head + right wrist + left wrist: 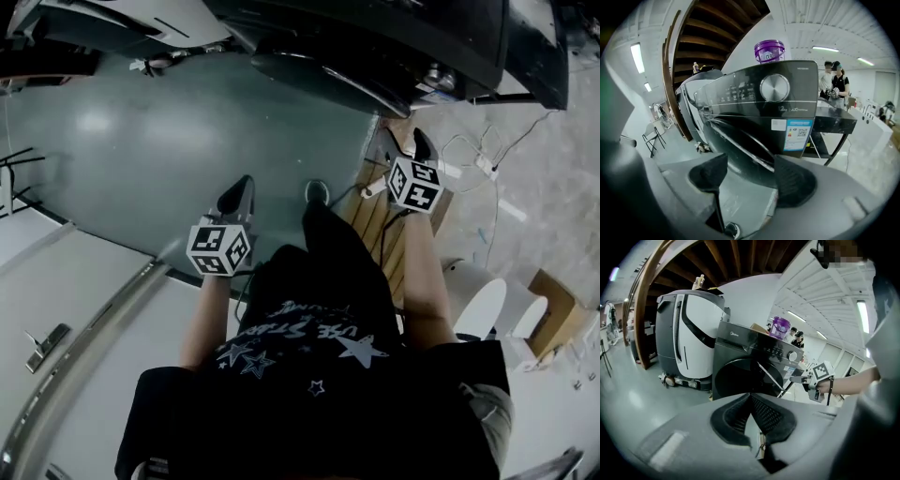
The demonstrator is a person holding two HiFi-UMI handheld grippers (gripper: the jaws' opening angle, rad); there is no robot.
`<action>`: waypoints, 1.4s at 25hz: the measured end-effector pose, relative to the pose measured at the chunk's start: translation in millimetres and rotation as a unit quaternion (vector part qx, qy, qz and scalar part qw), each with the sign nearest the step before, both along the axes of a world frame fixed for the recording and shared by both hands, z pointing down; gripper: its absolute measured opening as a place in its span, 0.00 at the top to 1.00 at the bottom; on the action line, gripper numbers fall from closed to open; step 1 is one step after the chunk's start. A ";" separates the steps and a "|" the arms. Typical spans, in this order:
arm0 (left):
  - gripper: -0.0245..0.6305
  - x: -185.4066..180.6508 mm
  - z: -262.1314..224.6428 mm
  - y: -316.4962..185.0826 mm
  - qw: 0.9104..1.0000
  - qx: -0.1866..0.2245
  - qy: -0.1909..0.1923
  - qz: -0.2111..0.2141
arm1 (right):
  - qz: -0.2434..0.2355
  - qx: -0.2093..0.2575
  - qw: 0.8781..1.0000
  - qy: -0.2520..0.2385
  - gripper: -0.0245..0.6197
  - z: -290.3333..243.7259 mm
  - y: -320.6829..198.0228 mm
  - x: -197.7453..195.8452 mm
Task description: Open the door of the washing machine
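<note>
At the left of the head view, the left gripper is held out over the grey floor, well short of the washing machine. In the left gripper view its fingers meet at the tips with nothing between them. Past them, a tall white and grey machine stands at the far left. Just right of it is the dark washing machine, with its round door facing this gripper.

A purple container stands on top of the washing machine. In the right gripper view the machine fills the middle, showing a silver knob and a blue label on its front. The door's chrome rim curves down to the left. Whether the door is latched cannot be told.

The right gripper is close to the machine's front at the right. Its fingers stand apart and grip nothing, with the lower part of the door showing between them. Two people stand in the background at the far right.
</note>
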State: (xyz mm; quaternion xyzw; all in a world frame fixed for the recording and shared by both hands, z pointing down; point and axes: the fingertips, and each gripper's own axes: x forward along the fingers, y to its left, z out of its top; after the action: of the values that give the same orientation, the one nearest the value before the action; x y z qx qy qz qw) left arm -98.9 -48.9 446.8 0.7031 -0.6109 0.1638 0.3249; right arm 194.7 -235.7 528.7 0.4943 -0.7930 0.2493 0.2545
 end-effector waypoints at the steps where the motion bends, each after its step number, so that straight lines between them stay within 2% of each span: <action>1: 0.95 3.7 -0.3 -10.3 1.000 -0.003 -0.002 0.012 | 0.004 0.000 1.000 0.009 0.48 3.4 -6.0 6.7; 6: 0.95 22.2 0.9 -56.6 0.997 -0.008 -0.025 0.072 | 0.003 -0.018 0.999 0.050 0.48 27.2 -29.5 30.5; 10: 0.95 19.5 2.7 -85.8 0.996 -0.010 -0.036 0.085 | -0.021 -0.023 0.995 0.092 0.48 45.4 -42.3 32.9; 18: 0.95 22.1 18.6 -90.4 0.992 -0.037 -0.032 0.119 | -0.091 -0.020 0.982 0.163 0.48 61.0 -56.9 22.4; 26: 0.95 23.8 26.4 -98.3 0.982 -0.041 -0.025 0.183 | -0.175 -0.040 0.963 0.201 0.48 65.7 -56.6 -3.3; 31: 0.95 14.8 22.7 -112.4 0.984 -0.032 -0.030 0.172 | -0.205 -0.037 0.951 0.228 0.50 74.7 -69.5 -4.9; 33: 0.95 14.5 24.8 -112.3 0.985 -0.034 -0.033 0.167 | -0.214 -0.037 0.949 0.231 0.55 78.7 -73.8 -6.1; 35: 0.95 17.3 27.1 -110.5 0.986 -0.037 -0.031 0.161 | -0.229 -0.036 0.945 0.232 0.55 83.1 -75.7 -8.4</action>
State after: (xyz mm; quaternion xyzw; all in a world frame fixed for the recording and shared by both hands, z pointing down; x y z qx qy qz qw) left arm -81.5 -159.5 473.9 0.7743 -0.4931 0.2586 0.3007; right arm 186.3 -311.4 611.8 0.3340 -0.7944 0.0913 0.4990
